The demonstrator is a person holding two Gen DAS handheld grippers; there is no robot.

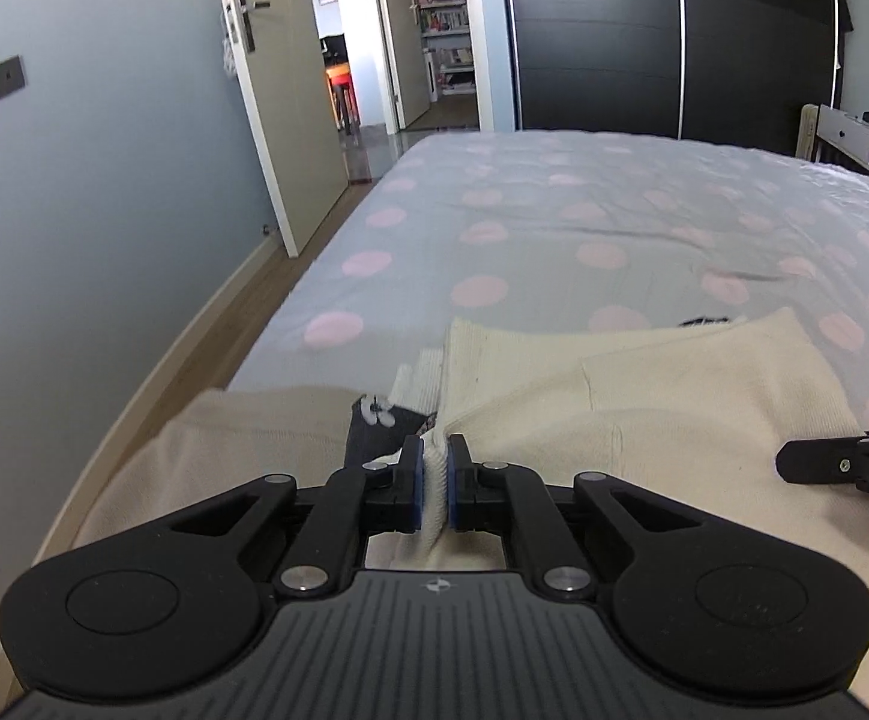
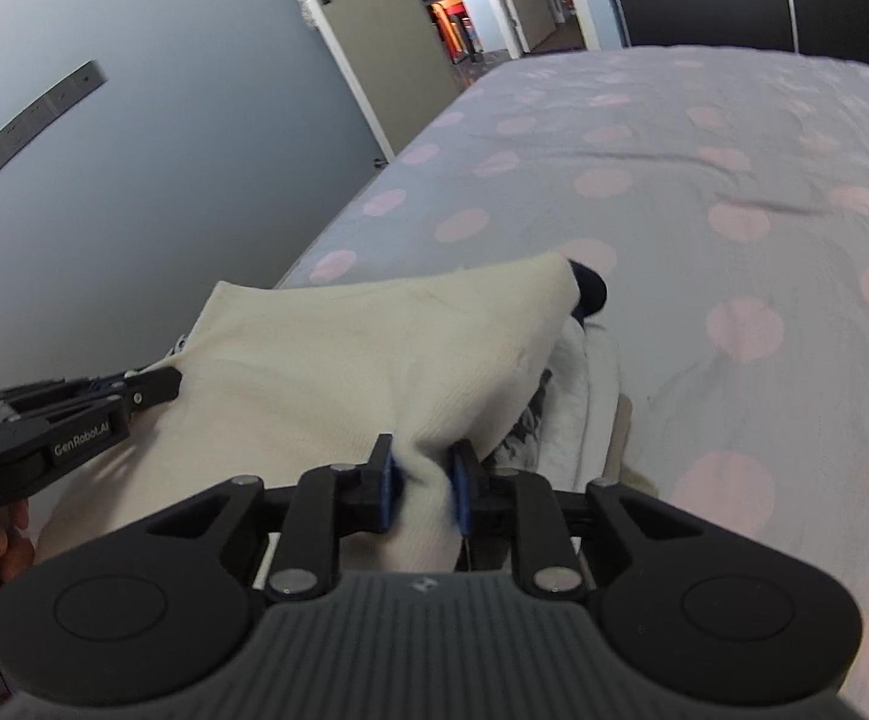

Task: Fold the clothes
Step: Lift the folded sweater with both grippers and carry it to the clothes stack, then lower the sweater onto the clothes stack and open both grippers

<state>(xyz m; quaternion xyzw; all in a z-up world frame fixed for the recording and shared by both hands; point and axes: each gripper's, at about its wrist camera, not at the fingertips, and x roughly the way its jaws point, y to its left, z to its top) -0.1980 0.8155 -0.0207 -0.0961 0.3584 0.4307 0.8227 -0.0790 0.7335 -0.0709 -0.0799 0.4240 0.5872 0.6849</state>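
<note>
A cream knit garment lies on the near part of the bed, with a dark patterned piece showing at its left. My left gripper is shut on a ribbed cream edge of the garment. My right gripper is shut on a fold of the same cream garment, lifted a little off the bed. A dark blue part and white layers show under the garment at its right. The right gripper's fingers show at the right of the left wrist view; the left gripper shows at the left of the right wrist view.
The bed has a grey sheet with pink dots that stretches far ahead and right. A blue-grey wall and wood floor run along the bed's left edge. An open door and a dark wardrobe stand beyond.
</note>
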